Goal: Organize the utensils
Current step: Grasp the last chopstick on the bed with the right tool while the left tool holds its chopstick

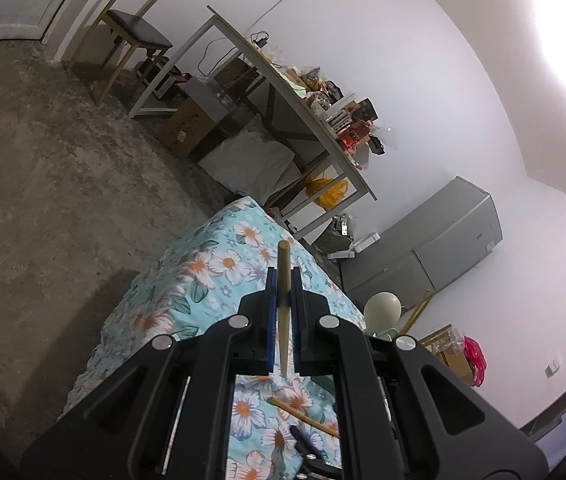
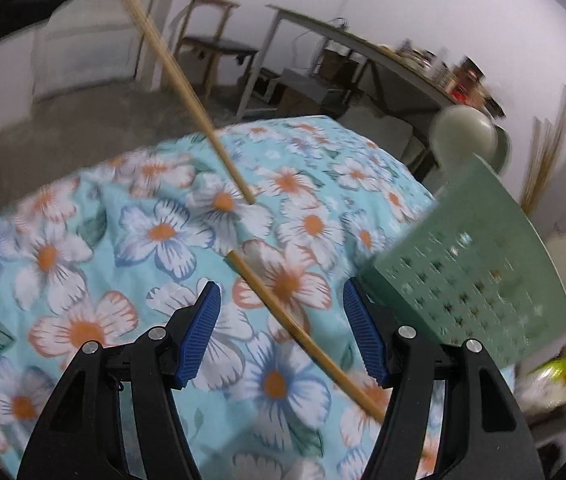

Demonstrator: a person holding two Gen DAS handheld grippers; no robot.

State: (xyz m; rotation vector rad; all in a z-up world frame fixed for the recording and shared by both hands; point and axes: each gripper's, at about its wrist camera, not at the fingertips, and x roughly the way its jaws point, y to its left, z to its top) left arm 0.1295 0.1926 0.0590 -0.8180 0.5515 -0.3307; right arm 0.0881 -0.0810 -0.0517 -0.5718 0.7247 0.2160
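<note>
Now your left gripper [image 1: 283,276] is clamped on one chopstick [image 1: 284,276]. Your right gripper [image 2: 281,334] stands apart above a second chopstick [image 2: 299,322] on the floral cloth [image 2: 83,248].

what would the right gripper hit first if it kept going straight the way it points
Probably the loose chopstick lying on the floral cloth: it crosses the gap between the open jaws of the right gripper. Depth is unclear; it might meet the cloth just past it instead.

We see the flowered tabletop [image 2: 83,240] mostly bare to the left and ahead of the right tongs [image 2: 281,332], giving us free passage there. A chopstick [image 2: 307,332] lies slantwise between their spread jaws. The green perforated basket [image 2: 479,264] blocks the right side, and a second chopstick [image 2: 187,92] slants overhead.
</note>
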